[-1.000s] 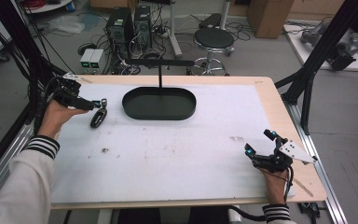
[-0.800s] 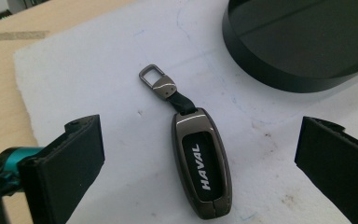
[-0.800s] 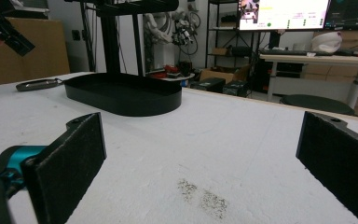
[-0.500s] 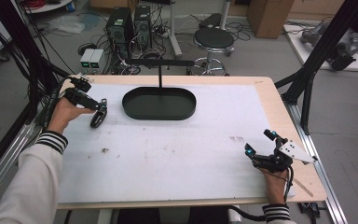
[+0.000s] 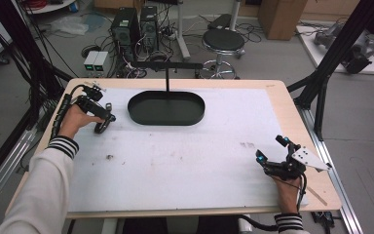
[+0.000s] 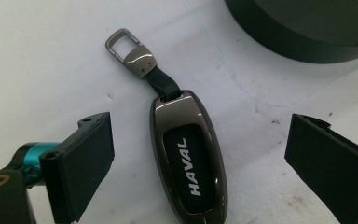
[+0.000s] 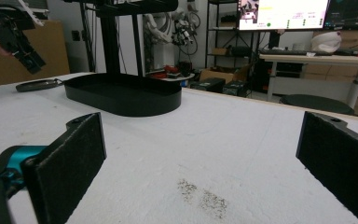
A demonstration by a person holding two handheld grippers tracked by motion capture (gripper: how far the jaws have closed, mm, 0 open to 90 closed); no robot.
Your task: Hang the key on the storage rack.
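Observation:
A dark metallic car key fob (image 6: 189, 168) marked HAVAL lies flat on the white table top, its strap and metal clip (image 6: 128, 46) pointing away. My left gripper (image 6: 200, 140) hangs open just above it, one jaw on each side and neither touching. From above, the fob (image 5: 100, 127) lies left of the black oval tray (image 5: 165, 117), under my left gripper (image 5: 102, 117). My right gripper (image 5: 271, 148) rests open near the front right of the table, nothing between its jaws. In the right gripper view, the open right gripper (image 7: 204, 135) faces the tray (image 7: 121, 95) and the distant fob (image 7: 37, 85).
A black T-shaped stand (image 5: 168, 66) rises from the tray's far side. A dark smudge (image 7: 203, 198) marks the white sheet (image 5: 185, 161) close to my right gripper. Wooden table edges (image 5: 316, 190) frame the sheet. Computers, a stool and cables sit on the floor beyond.
My left hand has drawn back toward the far left corner and turned its gripper down over the fob. The right gripper has not moved.

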